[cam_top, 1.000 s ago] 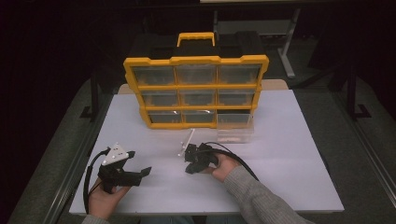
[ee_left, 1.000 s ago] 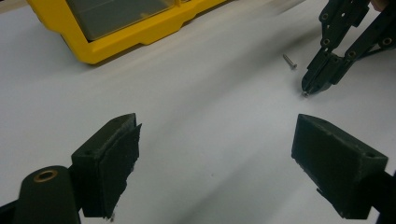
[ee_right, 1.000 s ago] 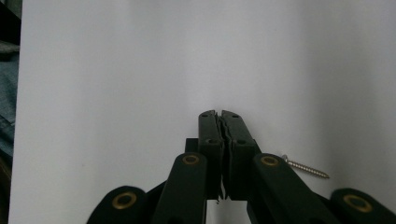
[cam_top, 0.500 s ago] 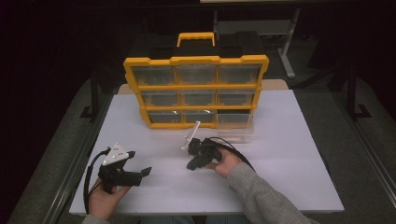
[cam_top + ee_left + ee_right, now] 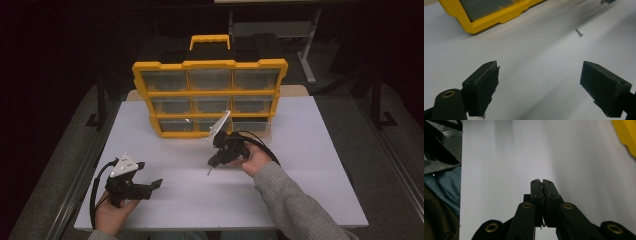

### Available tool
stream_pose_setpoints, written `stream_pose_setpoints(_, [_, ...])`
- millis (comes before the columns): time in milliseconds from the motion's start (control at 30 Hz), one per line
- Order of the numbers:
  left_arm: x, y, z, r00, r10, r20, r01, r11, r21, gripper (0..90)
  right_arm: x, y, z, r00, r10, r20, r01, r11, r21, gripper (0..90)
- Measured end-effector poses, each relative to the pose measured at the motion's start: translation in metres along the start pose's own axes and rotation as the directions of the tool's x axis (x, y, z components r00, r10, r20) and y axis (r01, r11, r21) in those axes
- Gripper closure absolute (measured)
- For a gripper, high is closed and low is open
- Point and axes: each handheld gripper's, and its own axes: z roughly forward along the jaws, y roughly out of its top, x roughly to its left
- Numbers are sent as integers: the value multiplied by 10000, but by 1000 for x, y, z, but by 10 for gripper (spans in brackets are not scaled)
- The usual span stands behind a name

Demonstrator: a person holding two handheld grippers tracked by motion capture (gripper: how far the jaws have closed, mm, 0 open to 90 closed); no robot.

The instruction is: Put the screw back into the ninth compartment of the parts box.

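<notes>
Two claws are over the white tabletop (image 5: 300,165), one in each hand. At the left of the high view, the left claw (image 5: 150,186) sits low near the front edge, held in the person's left hand (image 5: 112,212), with its grey three-cornered plate on top. Its jaws stand wide apart with nothing between them, and in the left gripper view they frame bare white surface.

Farther along, a small screw (image 5: 579,32) lies flat on the tabletop, well ahead of the left claw and touching nothing. In the left gripper view its long axis runs slantwise, the head at the lower right end and the tip pointing up and to the left, toward the yellow organizer (image 5: 496,17). In the high view the screw (image 5: 208,173) is a tiny sliver just below the right claw, too small there to tell its direction.

Just beyond it, the right claw (image 5: 216,161) hangs above the tabletop in the person's right hand (image 5: 252,159), tilted with its tips down toward the screw. In the right gripper view its jaws are pressed together with nothing visibly between them.

Behind both claws, the yellow organizer (image 5: 210,95) stands upright at the far side, showing three rows of clear drawers and a handle on top.
</notes>
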Motion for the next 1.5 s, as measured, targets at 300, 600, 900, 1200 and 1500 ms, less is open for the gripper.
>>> stream_pose_setpoints(300, [0, 0, 0, 10000, -25, 2, 25, 10000, -5, 147, -9, 1, -30, 9990, 363, 259, -356, 9990, -271, 868])
stream_pose_setpoints(600, [0, 0, 0, 10000, -73, -15, 73, 10000, -19, 147, -19, 2, -57, 9972, 210, 711, -163, 9976, -670, 868])
stream_pose_setpoints(900, [0, 0, -1, 10000, 79, -14, -79, 9999, 65, 147, -29, -1, -90, 9882, 664, 1378, -540, 9944, -913, 868])
stream_pose_setpoints(1200, [0, 0, 0, 10000, 2, -24, -2, 10000, -7, 147, -49, -17, -101, 9710, 1364, 1962, -1224, 9891, -815, 867])
stream_pose_setpoints(1500, [2, 0, -1, 10000, 97, -5, -96, 9999, 108, 147, -61, -31, -93, 9584, 1887, 2142, -1788, 9817, -651, 865])
